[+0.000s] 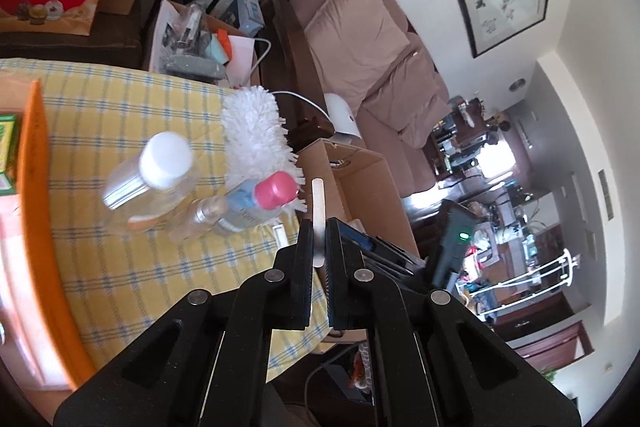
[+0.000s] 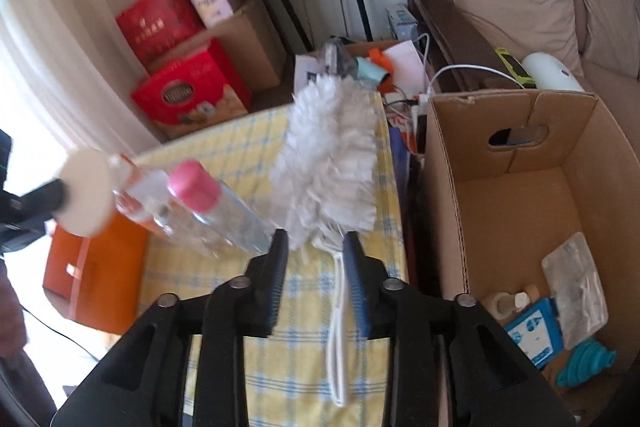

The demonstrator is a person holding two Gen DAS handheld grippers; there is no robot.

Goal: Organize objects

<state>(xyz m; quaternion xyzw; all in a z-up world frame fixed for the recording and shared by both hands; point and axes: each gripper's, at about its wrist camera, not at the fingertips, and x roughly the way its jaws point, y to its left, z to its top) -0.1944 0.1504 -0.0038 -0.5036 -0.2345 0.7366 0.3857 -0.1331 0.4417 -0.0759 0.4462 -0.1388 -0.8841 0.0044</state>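
Bottles stood together on the counter (image 1: 120, 267), which had a yellow checked cloth on it. I counted three in the left wrist view: a big clear bottle with a white cap (image 1: 150, 179), a small clear bottle (image 1: 200, 217), and a bottle with a pink cap (image 1: 256, 201). One white fluffy duster (image 1: 254, 131) lay just beside them, near the counter's edge.

Only the left wrist view showed the left hand-held gripper (image 1: 319, 227). It was closed tight on one thin pale stick (image 1: 319, 215), and the stick poked up past its fingertips. An orange box (image 1: 38, 187) sat at the left edge of that view.

Only the right wrist view showed the inside of the open cardboard box (image 2: 516, 227) beside the counter. In it lay one blue packet (image 2: 534, 335), one clear plastic pack (image 2: 576, 287) and one teal thing (image 2: 584, 363). The right hand-held gripper (image 2: 316, 247) was partly open above the counter. The duster's white handle (image 2: 339, 327) ran between its jaws, but the pads did not press on it. This view was blurry, so the bottles looked smeared.
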